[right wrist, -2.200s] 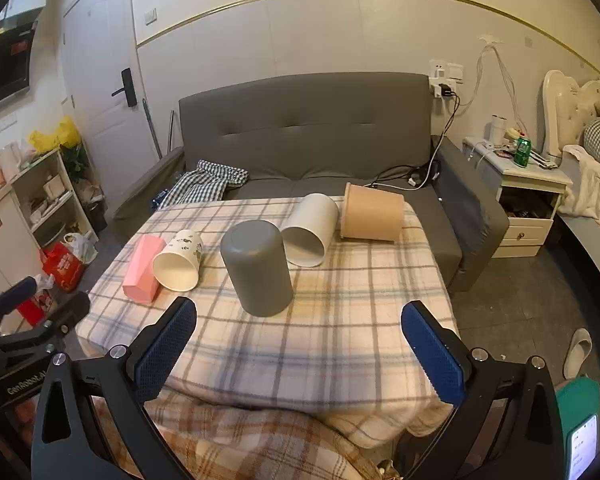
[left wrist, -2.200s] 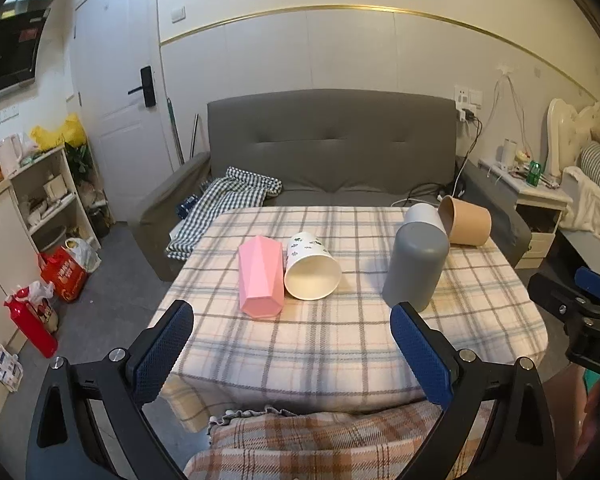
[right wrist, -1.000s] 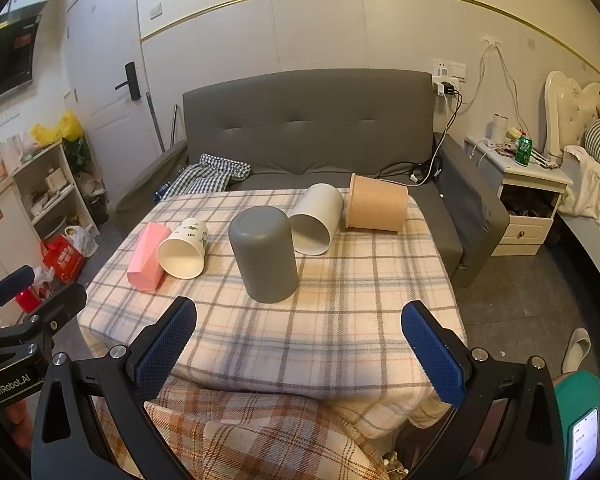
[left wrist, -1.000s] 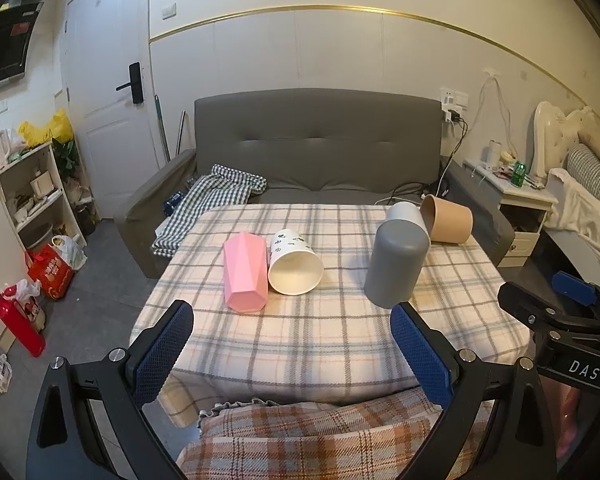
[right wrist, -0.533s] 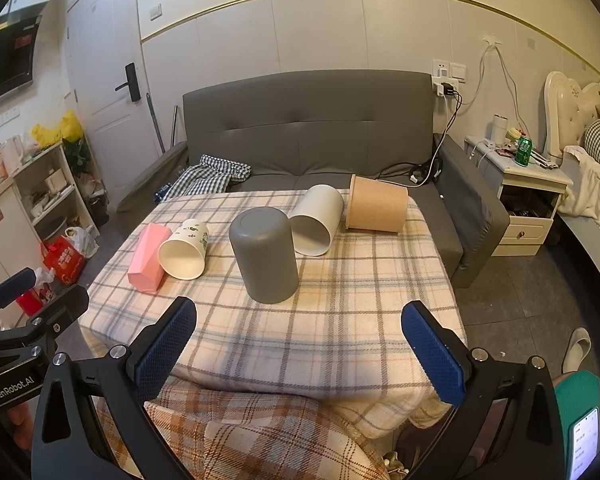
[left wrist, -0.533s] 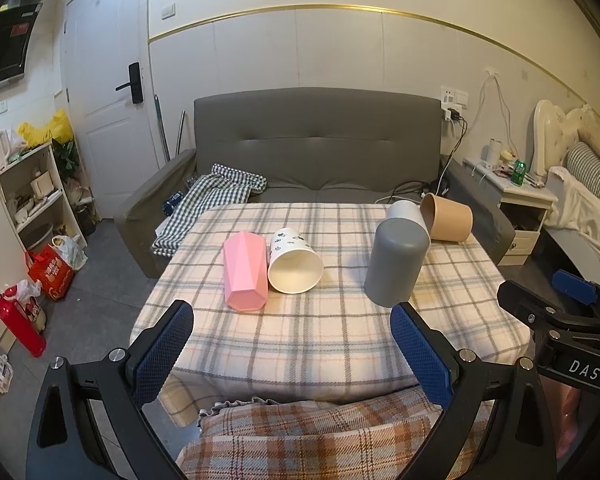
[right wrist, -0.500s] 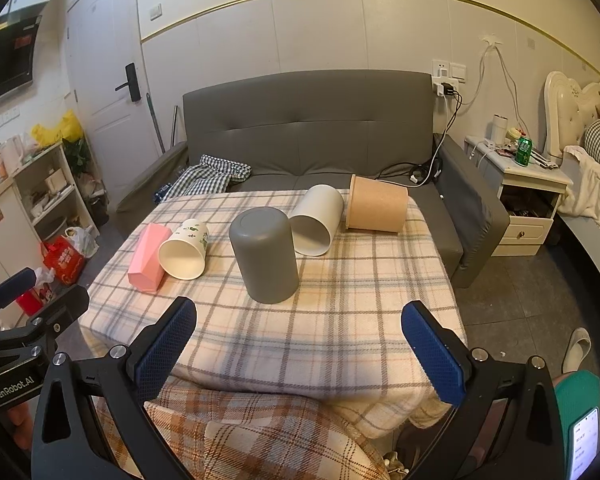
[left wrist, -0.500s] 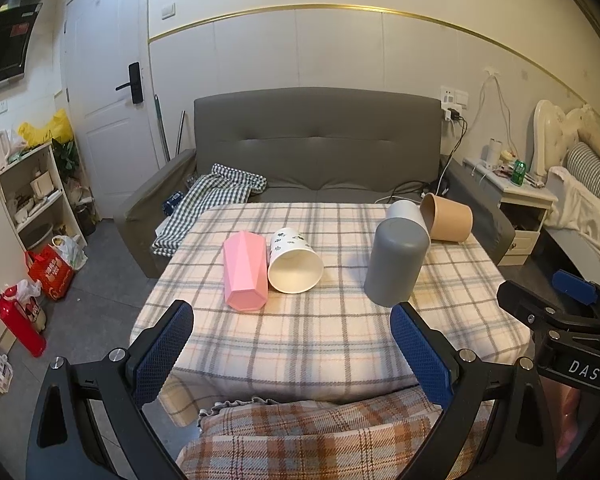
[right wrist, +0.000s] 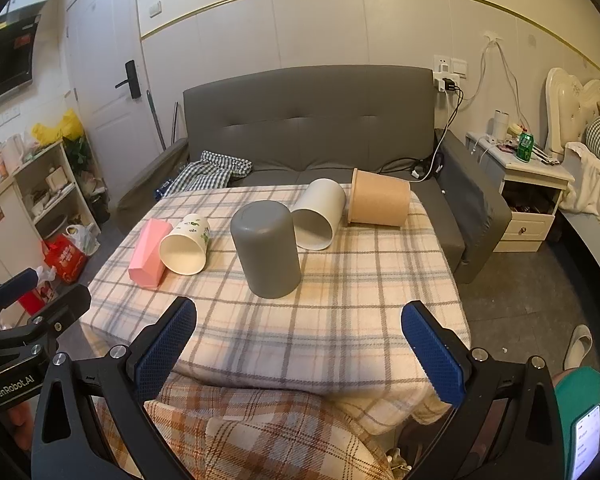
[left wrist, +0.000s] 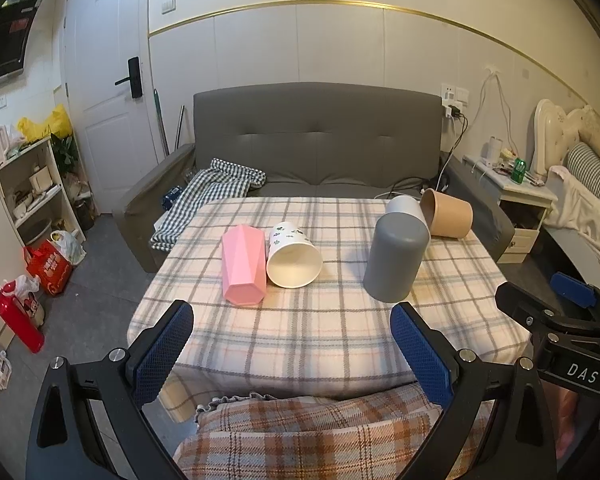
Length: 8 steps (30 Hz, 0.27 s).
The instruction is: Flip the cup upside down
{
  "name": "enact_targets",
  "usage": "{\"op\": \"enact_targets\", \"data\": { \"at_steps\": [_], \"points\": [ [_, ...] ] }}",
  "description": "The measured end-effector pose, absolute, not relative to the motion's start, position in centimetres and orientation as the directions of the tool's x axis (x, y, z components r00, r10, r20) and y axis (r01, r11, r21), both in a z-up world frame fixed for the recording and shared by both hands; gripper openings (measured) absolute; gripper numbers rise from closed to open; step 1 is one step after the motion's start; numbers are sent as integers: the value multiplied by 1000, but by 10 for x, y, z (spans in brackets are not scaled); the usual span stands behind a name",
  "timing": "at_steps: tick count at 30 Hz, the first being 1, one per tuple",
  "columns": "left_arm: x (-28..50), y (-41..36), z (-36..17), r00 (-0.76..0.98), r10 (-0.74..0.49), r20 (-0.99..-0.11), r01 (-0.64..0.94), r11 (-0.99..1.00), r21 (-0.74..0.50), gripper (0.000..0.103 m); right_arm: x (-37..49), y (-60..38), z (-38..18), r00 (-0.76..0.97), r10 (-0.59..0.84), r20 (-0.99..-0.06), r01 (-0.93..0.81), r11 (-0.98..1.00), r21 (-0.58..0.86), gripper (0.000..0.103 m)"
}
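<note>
A grey cup (left wrist: 396,258) (right wrist: 266,248) stands upside down on the plaid tablecloth (left wrist: 332,320). A pink faceted cup (left wrist: 242,264) (right wrist: 147,252), a white printed paper cup (left wrist: 294,254) (right wrist: 186,244), a plain white cup (left wrist: 404,206) (right wrist: 320,218) and a brown paper cup (left wrist: 448,218) (right wrist: 378,198) lie on their sides. My left gripper (left wrist: 292,340) is open and empty, held back from the table's near edge. My right gripper (right wrist: 298,340) is open and empty, also short of the near edge.
A grey sofa (left wrist: 316,152) stands behind the table. A checked cloth (left wrist: 216,184) lies on its left seat. A white nightstand (right wrist: 528,200) is at the right, a shelf unit (left wrist: 32,192) at the left. A plaid cushion (left wrist: 312,436) lies below the grippers.
Both grippers have pulled back and risen slightly since 2.2 s ago, so the table looks a little farther. In the last second nothing has visibly moved.
</note>
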<state>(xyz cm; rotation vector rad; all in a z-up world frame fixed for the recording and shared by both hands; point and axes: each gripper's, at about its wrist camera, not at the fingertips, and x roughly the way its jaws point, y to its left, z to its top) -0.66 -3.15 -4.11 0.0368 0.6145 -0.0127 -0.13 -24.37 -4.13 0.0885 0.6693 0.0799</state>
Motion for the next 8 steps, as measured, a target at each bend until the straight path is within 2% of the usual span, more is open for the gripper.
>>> {"op": "enact_targets", "data": {
  "at_steps": [8],
  "points": [
    [-10, -32, -49, 812, 5, -584, 9, 1000, 22, 102, -2, -243, -42, 779, 104, -618, -47, 993, 108, 103]
  ]
}}
